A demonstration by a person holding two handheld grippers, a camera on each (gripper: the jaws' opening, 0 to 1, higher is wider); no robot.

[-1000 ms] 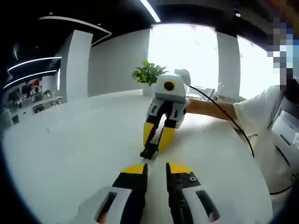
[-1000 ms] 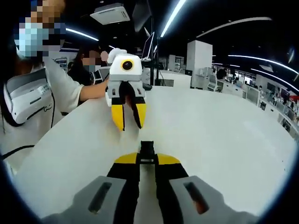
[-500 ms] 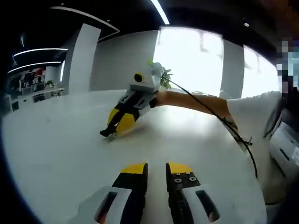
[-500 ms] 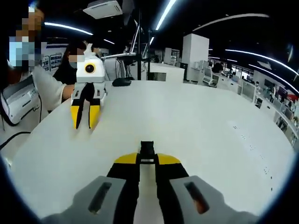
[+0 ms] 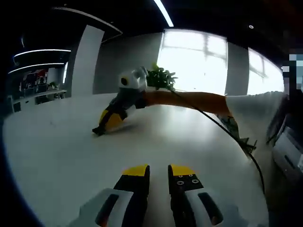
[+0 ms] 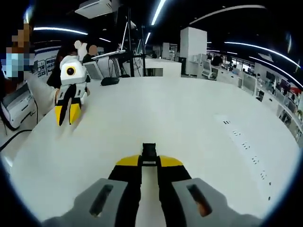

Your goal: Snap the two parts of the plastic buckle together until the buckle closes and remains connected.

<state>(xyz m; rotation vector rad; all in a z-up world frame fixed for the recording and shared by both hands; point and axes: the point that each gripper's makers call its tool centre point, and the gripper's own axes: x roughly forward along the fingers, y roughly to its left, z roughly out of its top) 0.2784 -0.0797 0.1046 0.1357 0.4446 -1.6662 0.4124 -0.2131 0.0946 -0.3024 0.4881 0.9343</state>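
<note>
In the left gripper view, the left gripper (image 5: 158, 171) rises from the bottom edge, its yellow-tipped black jaws parallel with a narrow gap between them and nothing in it. They hang above the broad white round surface (image 5: 57, 156). Further off, the right gripper (image 5: 105, 125) reaches in from the right on a bare forearm (image 5: 189, 100), tilted down so that its yellow jaw tips nearly meet the surface. A small black plastic buckle piece (image 5: 98, 130) juts from those tips towards the view's left, lying low on the surface. A black cable (image 5: 222, 130) runs back along the arm to a white sleeve (image 5: 253, 111). A green potted plant (image 5: 160, 78) stands behind the forearm against bright windows.

In the right gripper view, the right gripper (image 6: 149, 161) has its jaws drawn close on the black buckle piece (image 6: 149, 152), whose long axis runs straight ahead along the jaws, away from the camera. The left gripper (image 6: 67, 112) hangs well apart at the left, jaws pointing down at the surface, slightly parted. Tiny dark markings on the surface at the right are too small to read.
</note>
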